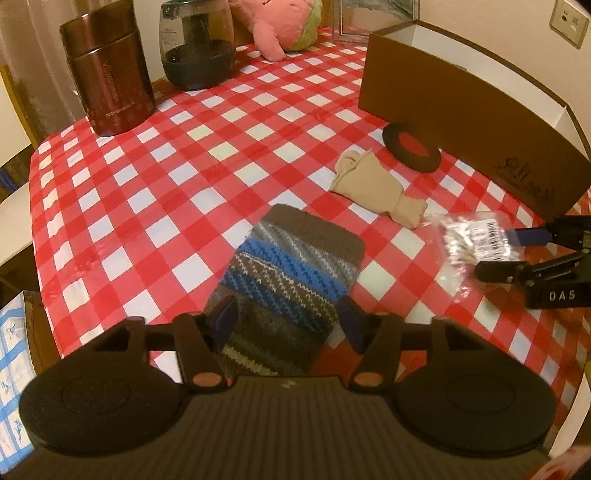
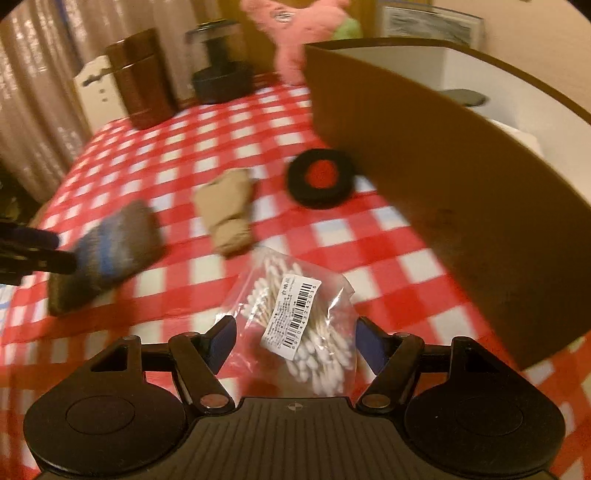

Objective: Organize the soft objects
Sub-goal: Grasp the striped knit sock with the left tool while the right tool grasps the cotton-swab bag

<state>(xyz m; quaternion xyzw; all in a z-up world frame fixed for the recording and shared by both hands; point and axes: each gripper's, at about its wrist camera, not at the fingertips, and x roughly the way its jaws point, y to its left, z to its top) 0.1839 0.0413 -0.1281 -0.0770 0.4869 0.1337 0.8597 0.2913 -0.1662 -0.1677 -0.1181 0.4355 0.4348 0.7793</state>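
Two claws work over a counter (image 1: pixel 155 192) covered in a red-and-white checked cloth. Left claw (image 1: pixel 288 321) is spread, its blue pads either side of a striped knitted sock (image 1: pixel 295 266) lying flat on the cloth; the pads do not appear to press it. Right claw (image 2: pixel 295 343) is also spread, with a clear bag of cotton swabs (image 2: pixel 299 325) between its fingers; whether they touch the bag cannot be told. Beyond lie a beige rolled stocking (image 1: pixel 373 188) and a black ring pad (image 1: pixel 412 147), the pad just beside a brown cardboard box (image 1: pixel 461 122). At the far edge stand a brown canister (image 1: pixel 107 74), a dark glass jar (image 1: pixel 197 44) and a pink plush toy (image 1: pixel 277 26).
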